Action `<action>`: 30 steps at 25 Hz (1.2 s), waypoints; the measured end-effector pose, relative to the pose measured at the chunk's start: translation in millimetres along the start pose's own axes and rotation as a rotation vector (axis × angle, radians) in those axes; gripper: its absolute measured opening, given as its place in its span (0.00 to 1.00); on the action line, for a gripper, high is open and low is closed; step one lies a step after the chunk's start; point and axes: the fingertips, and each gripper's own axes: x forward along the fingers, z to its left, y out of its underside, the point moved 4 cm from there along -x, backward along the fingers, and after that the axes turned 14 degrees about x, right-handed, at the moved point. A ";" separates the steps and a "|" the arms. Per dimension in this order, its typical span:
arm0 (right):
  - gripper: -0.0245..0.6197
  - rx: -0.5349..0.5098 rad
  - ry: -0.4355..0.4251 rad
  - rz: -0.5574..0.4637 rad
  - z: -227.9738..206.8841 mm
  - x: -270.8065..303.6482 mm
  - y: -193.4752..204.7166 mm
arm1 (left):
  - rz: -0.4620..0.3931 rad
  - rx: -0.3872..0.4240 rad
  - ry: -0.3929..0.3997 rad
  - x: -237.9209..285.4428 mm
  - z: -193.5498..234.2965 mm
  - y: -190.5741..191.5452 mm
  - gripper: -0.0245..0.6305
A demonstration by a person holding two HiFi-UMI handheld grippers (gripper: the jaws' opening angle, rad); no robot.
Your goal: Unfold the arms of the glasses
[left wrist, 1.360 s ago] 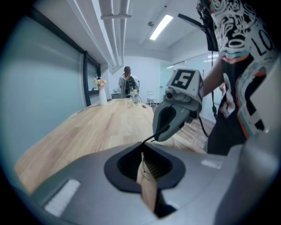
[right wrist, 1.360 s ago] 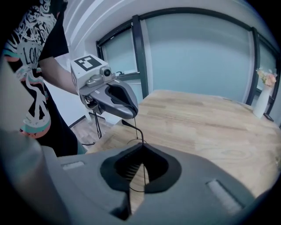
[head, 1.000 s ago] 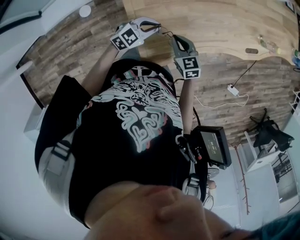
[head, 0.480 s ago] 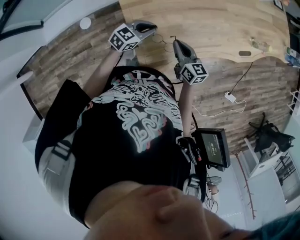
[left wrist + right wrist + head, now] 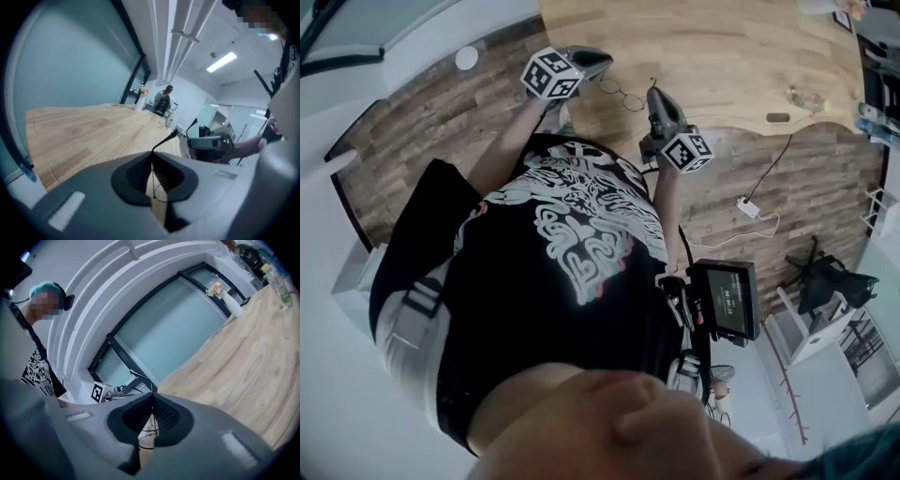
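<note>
Head view: wire-rimmed glasses [image 5: 623,94] sit over the wooden tabletop [image 5: 731,47], resting or hanging, cannot tell which. They are strung between the left gripper [image 5: 602,62] and the right gripper [image 5: 655,94]. The frame's long axis runs from one gripper to the other, one at each end, neither nearer. Left gripper view: jaws closed, thin wire pinched between the pads, dark temple tip [image 5: 165,139] poking out beyond them. Right gripper view: jaws closed likewise, fine wire at the seam, rims [image 5: 145,432] showing in the gap below; likely holding the other arm. Against a second ago: grippers stand further apart and the glasses are lower in frame, so the arms look partway swung out. Next pull probably goes outward along that axis.
</note>
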 end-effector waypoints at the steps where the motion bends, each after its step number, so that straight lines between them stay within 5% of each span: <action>1: 0.04 0.012 -0.009 -0.008 0.1 -1.0 -1.1 | 0.000 -0.008 -0.001 0.2 0.9 -1.8 0.04; 30: 0.04 0.038 -0.001 -0.022 -8.3 -2.6 2.2 | 0.016 -0.050 0.002 4.7 8.0 -0.3 0.04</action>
